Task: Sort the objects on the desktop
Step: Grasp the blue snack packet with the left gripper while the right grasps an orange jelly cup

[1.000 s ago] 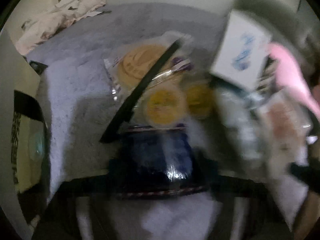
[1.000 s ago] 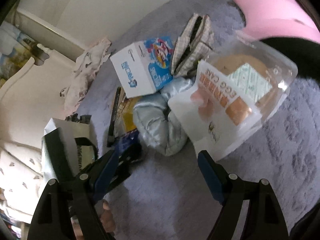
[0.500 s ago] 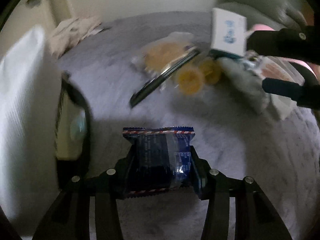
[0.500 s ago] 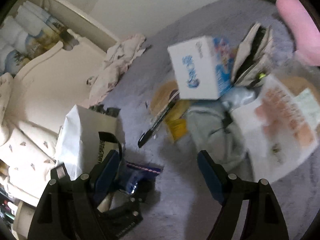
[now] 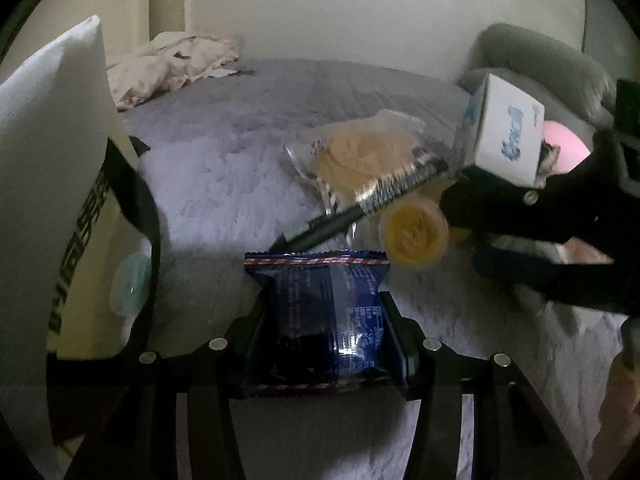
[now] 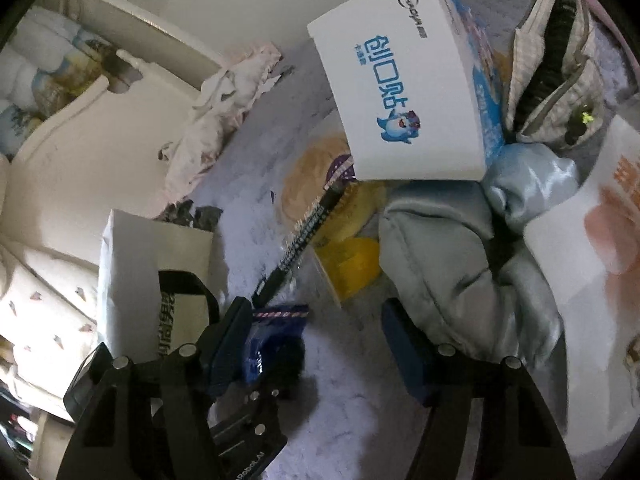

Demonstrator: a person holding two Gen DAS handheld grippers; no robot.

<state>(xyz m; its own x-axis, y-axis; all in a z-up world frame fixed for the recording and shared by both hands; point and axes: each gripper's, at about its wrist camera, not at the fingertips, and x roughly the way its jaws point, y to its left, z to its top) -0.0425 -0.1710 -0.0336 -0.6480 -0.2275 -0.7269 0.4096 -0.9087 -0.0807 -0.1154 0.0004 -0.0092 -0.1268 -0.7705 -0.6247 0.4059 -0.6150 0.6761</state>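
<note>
Left edge, left wrist view: one white paper bag point(image 5: 52, 184) with black handles is stood upright on the grey plush cover point(image 5: 224, 168). Something pale blue-green is glimpsed at its mouth; what it is cannot be told. Whether anything has been sorted into the bag is not shown, so the task is judged barely begun.

Centre: the left gripper point(image 5: 324, 320) is closed about halfway on one dark blue snack packet point(image 5: 320, 316), pressed at both side edges and held clear of the cover, just beside the bag. This item is judged the one in hand for sorting.

Right of centre, the unsorted pile: one black pen point(image 5: 360, 208) is laid slantwise across one wrapped round cake point(image 5: 360, 152); one yellow jelly cup point(image 5: 412, 236) is seen clearly, a second is half hidden behind it. One white box point(image 5: 506, 136) with blue print is perched on top.

Right wrist view, further right: one grey satin pouch point(image 6: 452, 256), one checked case point(image 6: 556, 76) gaping open, and one white-labelled cake packet point(image 6: 592, 216) at the edge.

The right gripper point(image 6: 316, 344) is seen with its jaws closing; nothing is pressed between them. The pouch lies just ahead of the right-hand pad point(image 6: 404, 344).

Left to do, by this reckoning: everything in the pile.
</note>
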